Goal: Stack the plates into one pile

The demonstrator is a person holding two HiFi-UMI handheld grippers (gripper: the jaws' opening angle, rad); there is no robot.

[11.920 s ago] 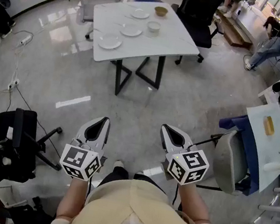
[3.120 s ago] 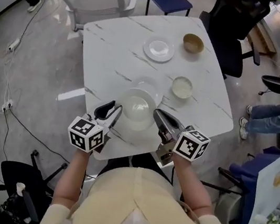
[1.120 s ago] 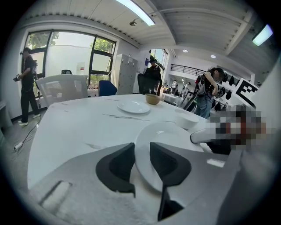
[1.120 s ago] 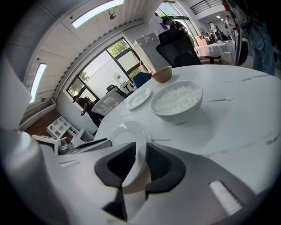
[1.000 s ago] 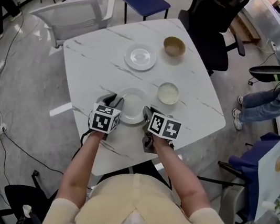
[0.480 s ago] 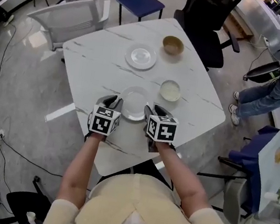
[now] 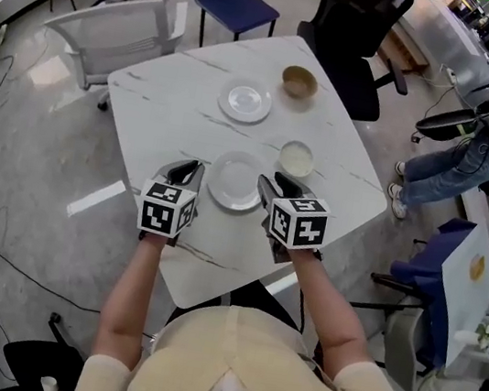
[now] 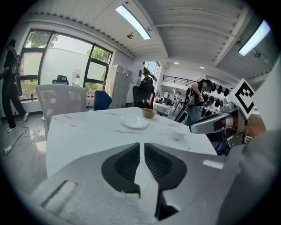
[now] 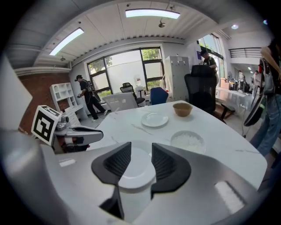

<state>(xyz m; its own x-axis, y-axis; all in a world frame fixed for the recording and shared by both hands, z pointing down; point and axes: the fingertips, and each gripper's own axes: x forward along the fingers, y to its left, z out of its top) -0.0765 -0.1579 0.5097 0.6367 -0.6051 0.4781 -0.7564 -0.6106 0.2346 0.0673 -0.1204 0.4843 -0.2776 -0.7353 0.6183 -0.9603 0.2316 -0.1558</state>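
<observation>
The left gripper had just nearly closed its jaws on nothing; the right gripper had just spread wide. Both flanked the plate, apparently without touching it.

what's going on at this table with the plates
A person stands at the white table with a gripper in each hand, stacking plates. Both grippers flank the near plate without holding it. The left gripper has just been closing with nothing between its jaws, and the right gripper has just opened, its jaws apart. Another plate sits farther off, not yet on the pile, near a brown bowl and a white bowl.
</observation>
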